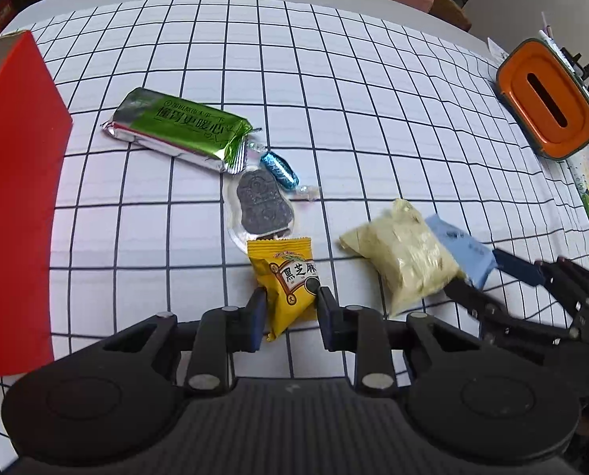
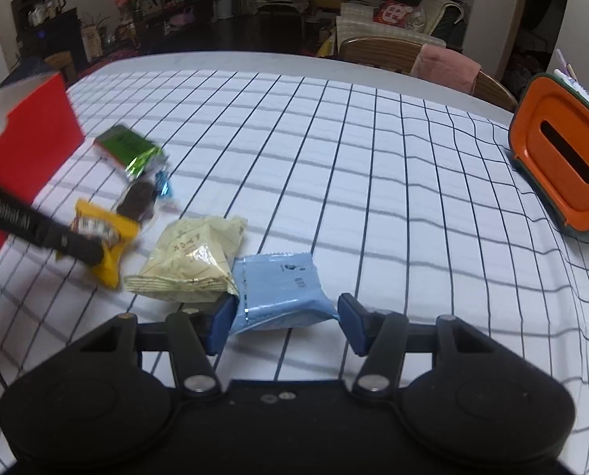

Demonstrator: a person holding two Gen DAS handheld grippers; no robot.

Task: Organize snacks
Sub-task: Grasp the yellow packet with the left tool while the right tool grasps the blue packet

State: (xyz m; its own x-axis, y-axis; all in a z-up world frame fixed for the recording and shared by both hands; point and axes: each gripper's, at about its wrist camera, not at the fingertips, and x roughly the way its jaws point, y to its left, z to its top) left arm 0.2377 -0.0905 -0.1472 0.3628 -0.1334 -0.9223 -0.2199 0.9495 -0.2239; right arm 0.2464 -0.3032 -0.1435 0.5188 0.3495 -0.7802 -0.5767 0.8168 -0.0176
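My left gripper (image 1: 290, 297) is shut on a yellow snack packet (image 1: 290, 273), both pads pressed on its lower half. In the right wrist view that packet (image 2: 112, 229) shows blurred at the left. My right gripper (image 2: 284, 308) is shut on a light blue packet (image 2: 278, 285) that spans the gap between its pads. A pale yellow packet (image 2: 191, 261) lies against its left finger, blurred in the left wrist view (image 1: 405, 261). A green foil bar (image 1: 175, 126), a blue wrapped candy (image 1: 279, 170) and a dark cookie in clear wrap (image 1: 261, 209) lie on the checked cloth.
A red box (image 1: 13, 198) stands at the left edge of the table. An orange slotted container (image 1: 548, 107) sits at the far right. A chair with a pink cloth (image 2: 445, 67) stands behind the table's far edge.
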